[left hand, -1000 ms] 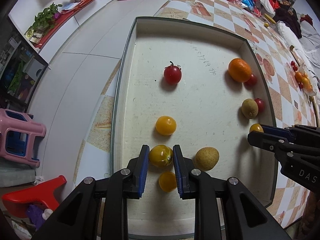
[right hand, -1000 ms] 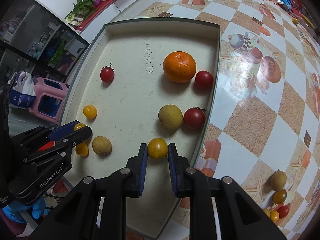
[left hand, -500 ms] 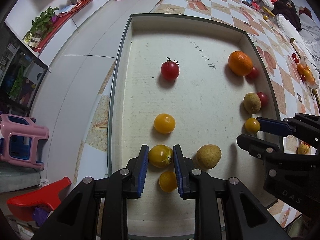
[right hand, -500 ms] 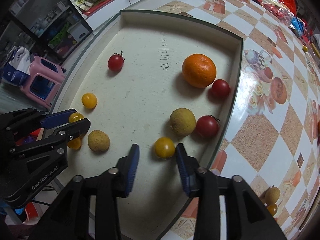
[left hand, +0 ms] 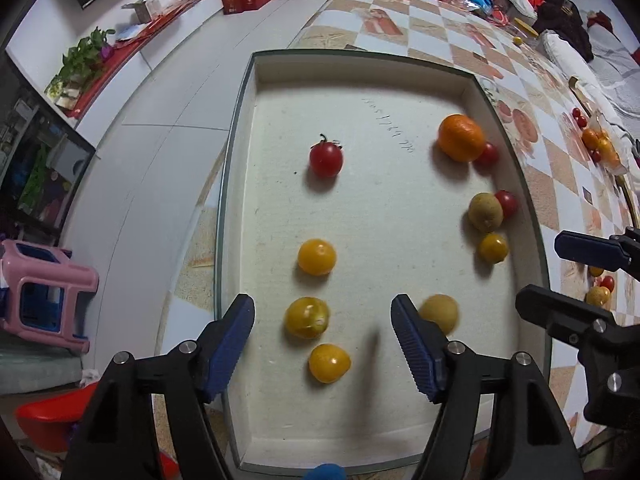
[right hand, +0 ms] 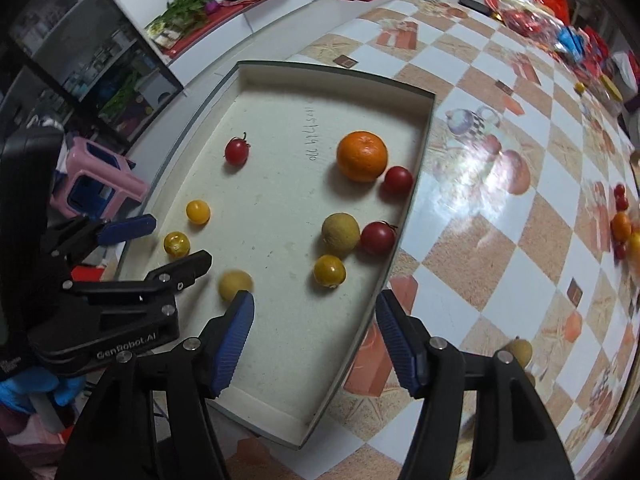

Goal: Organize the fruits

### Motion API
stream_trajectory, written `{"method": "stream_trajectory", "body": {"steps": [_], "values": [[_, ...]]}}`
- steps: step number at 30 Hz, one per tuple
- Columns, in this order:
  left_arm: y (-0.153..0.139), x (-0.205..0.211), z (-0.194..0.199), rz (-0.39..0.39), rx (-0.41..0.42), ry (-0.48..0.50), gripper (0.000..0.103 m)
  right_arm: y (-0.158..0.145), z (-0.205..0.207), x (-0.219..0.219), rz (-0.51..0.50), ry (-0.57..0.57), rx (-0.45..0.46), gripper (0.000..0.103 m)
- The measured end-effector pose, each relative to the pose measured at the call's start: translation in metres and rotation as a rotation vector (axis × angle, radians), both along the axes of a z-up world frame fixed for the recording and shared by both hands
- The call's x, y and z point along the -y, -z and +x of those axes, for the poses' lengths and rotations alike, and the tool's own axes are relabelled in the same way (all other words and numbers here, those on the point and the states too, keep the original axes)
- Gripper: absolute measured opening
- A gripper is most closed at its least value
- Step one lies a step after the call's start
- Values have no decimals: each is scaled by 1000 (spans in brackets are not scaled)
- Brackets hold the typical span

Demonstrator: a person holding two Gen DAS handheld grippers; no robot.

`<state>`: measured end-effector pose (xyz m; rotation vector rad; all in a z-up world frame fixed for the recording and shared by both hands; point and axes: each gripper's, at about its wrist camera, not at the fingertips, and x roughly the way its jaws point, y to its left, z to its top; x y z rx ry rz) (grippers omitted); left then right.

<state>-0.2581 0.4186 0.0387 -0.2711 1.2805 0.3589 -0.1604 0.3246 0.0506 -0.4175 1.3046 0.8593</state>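
Observation:
A shallow white tray (left hand: 360,56) holds the fruit. My left gripper (left hand: 322,312) hangs over its near left part, jaws opening. A yellow tomato (left hand: 307,317) lies loose on the tray floor between the pads, touching neither. A blurred tan fruit (left hand: 440,313) sits against the right finger (left hand: 412,340). My right gripper (right hand: 315,304) hovers over the tray's near right edge, jaws also opening, nothing between them. Just ahead of it lies a yellow tomato (right hand: 329,271). Beyond are a brown fruit (right hand: 340,232), red tomatoes (right hand: 378,237), and an orange (right hand: 362,156).
Two more yellow tomatoes (left hand: 317,257) and a stemmed red tomato (left hand: 326,159) lie on the tray's left half. Loose fruit (right hand: 622,224) sits on the checkered tablecloth (right hand: 500,240) at far right. A pink stool (left hand: 44,292) stands on the floor to the left.
Both grippers went from shut on a yellow tomato to open, leaving each tomato on the tray. The right gripper rose and drew back. The tan fruit shifted slightly right.

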Motion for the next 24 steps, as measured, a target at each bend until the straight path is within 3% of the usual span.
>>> {"method": "stream_trajectory", "body": {"steps": [7,9,13,16,18,24], "values": [[2,7,4,2,-37,15,73,-1,8,9,5,55,-25,68],[2,10,5,10,-52,21,95,-4,9,11,3,67,-27,83],[-2,15,4,41,-70,29,96,-7,14,17,3,104,-39,84],[-2,19,5,15,-84,33,96,-6,17,19,-13,118,-51,88],[-3,21,4,14,-90,32,96,-7,17,19,-18,116,-53,94],[-4,26,2,17,-113,49,97,-8,19,17,-39,135,-53,94]]}}
